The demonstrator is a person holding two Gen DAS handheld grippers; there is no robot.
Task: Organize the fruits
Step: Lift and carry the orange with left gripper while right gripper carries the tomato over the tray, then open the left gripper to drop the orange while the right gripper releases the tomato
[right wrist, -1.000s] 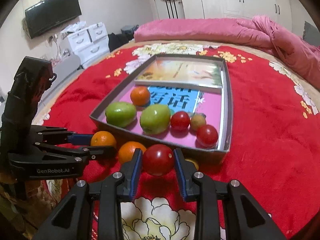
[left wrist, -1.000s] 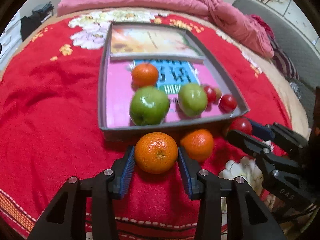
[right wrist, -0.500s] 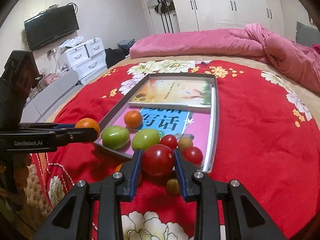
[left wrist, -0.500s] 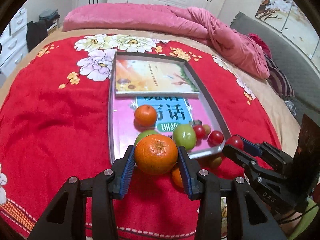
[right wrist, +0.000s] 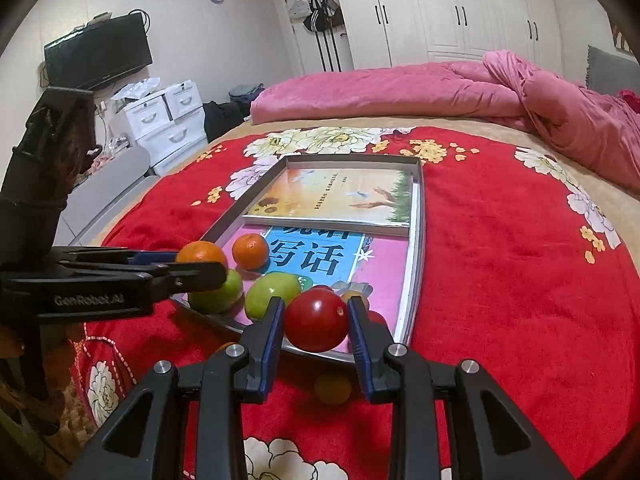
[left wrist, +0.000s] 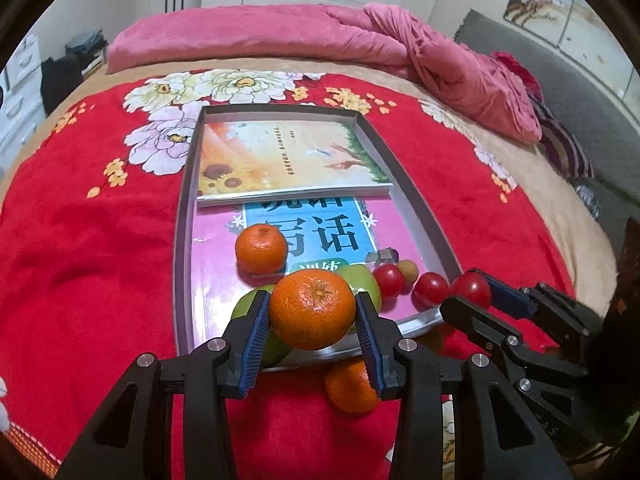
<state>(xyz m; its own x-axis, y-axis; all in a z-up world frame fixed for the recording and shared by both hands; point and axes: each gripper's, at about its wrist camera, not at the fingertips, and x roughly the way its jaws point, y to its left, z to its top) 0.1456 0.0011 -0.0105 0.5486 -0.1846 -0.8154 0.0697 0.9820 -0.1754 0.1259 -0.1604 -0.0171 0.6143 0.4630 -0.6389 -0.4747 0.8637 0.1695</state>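
My left gripper (left wrist: 313,322) is shut on an orange mandarin (left wrist: 313,309) and holds it above the near edge of the grey tray (left wrist: 182,240). My right gripper (right wrist: 316,330) is shut on a red tomato (right wrist: 316,324), raised over the tray's near rim (right wrist: 416,240). In the tray lie another mandarin (left wrist: 261,248), two green apples (right wrist: 272,294), small red tomatoes (left wrist: 430,287) and a small yellowish fruit (left wrist: 408,269). A mandarin (left wrist: 350,388) and a small yellow fruit (right wrist: 332,388) lie on the red blanket before the tray.
Two books (left wrist: 288,156) lie flat in the tray, one at its far end. The tray sits on a red flowered blanket (left wrist: 80,240) on a bed. A pink duvet (left wrist: 320,36) is bunched at the far side. White drawers (right wrist: 164,120) stand left.
Both grippers have risen and moved forward with their fruit, from blanket level in front of the tray to above its near edge.
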